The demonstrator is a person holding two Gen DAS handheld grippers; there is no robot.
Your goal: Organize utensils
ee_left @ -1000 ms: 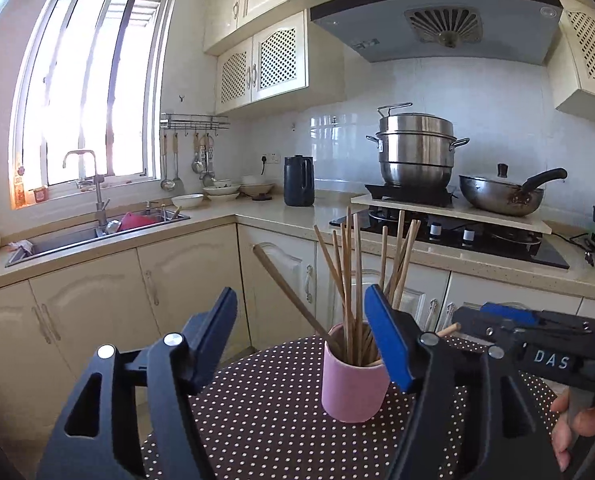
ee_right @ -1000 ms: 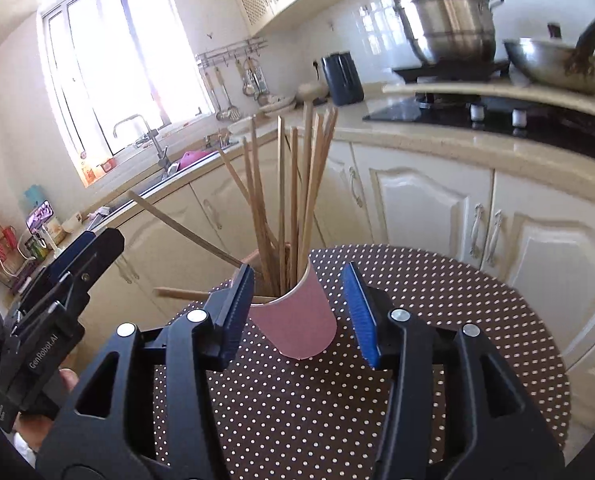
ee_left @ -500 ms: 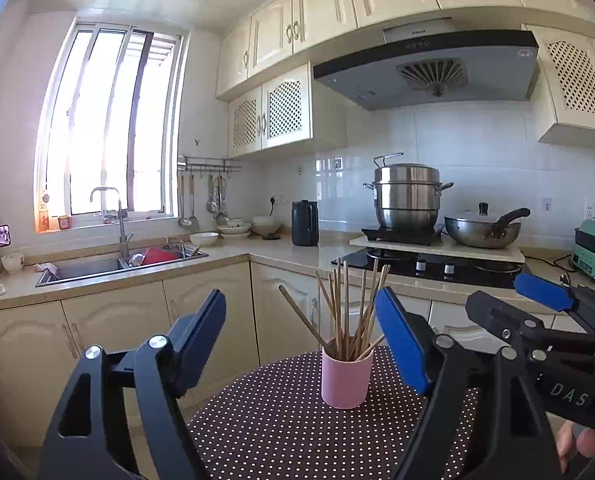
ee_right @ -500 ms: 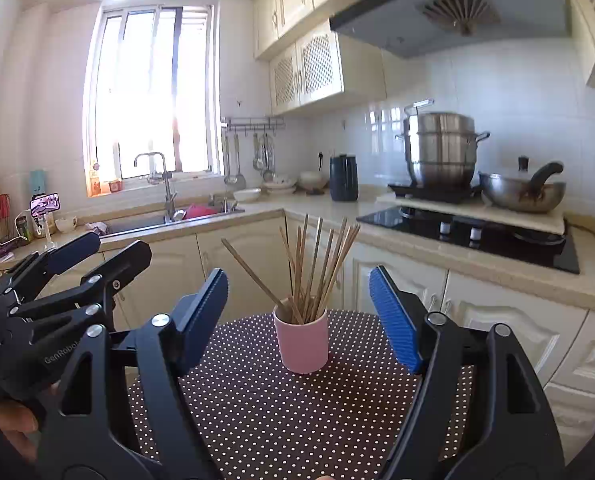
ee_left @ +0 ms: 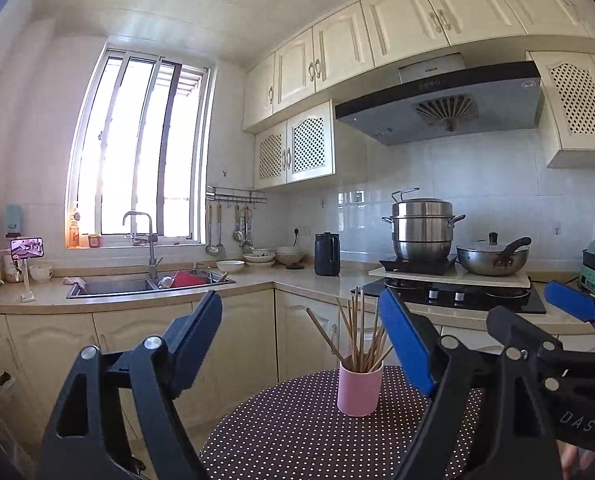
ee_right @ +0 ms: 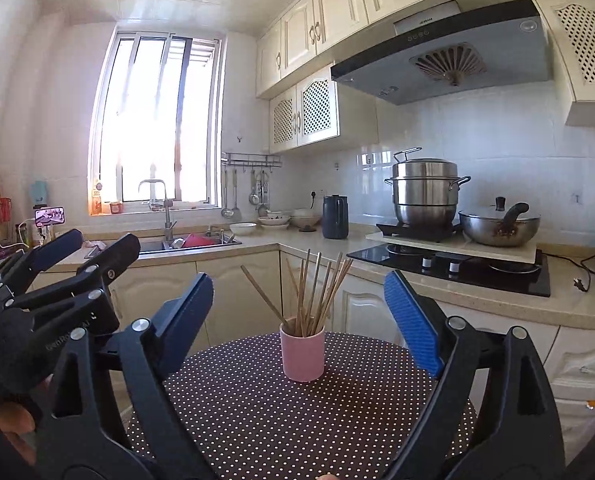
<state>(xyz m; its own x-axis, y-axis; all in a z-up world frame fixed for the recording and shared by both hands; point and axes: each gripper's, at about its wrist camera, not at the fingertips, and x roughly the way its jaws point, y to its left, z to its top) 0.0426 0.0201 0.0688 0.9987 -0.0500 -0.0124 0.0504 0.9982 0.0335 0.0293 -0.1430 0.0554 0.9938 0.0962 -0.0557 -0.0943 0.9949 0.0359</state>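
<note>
Both grippers, left (ee_left: 301,344) and right (ee_right: 297,312), are hanging spread and empty. The pink cup (ee_right: 302,354) of chopsticks (ee_right: 317,292) is standing on the dotted table (ee_right: 257,420), apart from both. Risk: one stray chopstick is leaning outward; a careless approach could be tipping the cup.

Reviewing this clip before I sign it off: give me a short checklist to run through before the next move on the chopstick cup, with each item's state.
1. Left tongs open and holding nothing: ok.
2. Right tongs open and holding nothing: ok.
3. Pink cup upright on the dotted table: ok.
4. Chopsticks all in the cup, none on the table where visible: ok.
5. One chopstick leans far to the left of the bunch, not tidy: not ok.
6. Both tongs clear of the cup, touching nothing: ok.
</note>
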